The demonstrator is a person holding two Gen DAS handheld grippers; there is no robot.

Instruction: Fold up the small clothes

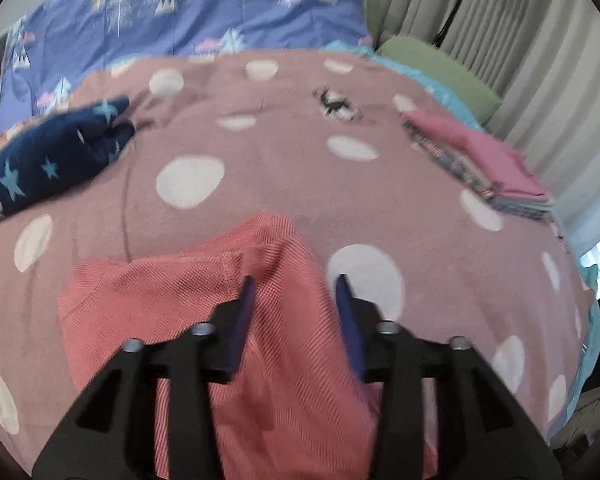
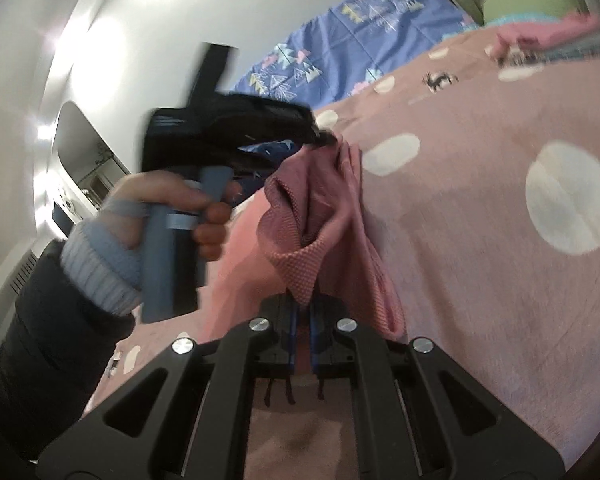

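A small salmon-pink woven garment (image 1: 228, 320) lies under my left gripper (image 1: 298, 284) on the dotted pink bedspread (image 1: 260, 184). In the left wrist view the left jaws stand apart over the cloth's right edge. My right gripper (image 2: 303, 312) is shut on a corner of the same garment (image 2: 320, 216) and holds it up off the bed. In the right wrist view the left gripper (image 2: 326, 138), held in a gloved hand, touches the garment's top fold; whether it pinches there is hidden by blur.
A navy star-print garment (image 1: 52, 160) lies at the left of the bed. A stack of folded clothes with a pink top (image 1: 484, 160) sits at the right. A blue patterned pillow (image 1: 196, 8), a green cushion (image 1: 440, 64) and curtains (image 1: 520, 20) lie behind.
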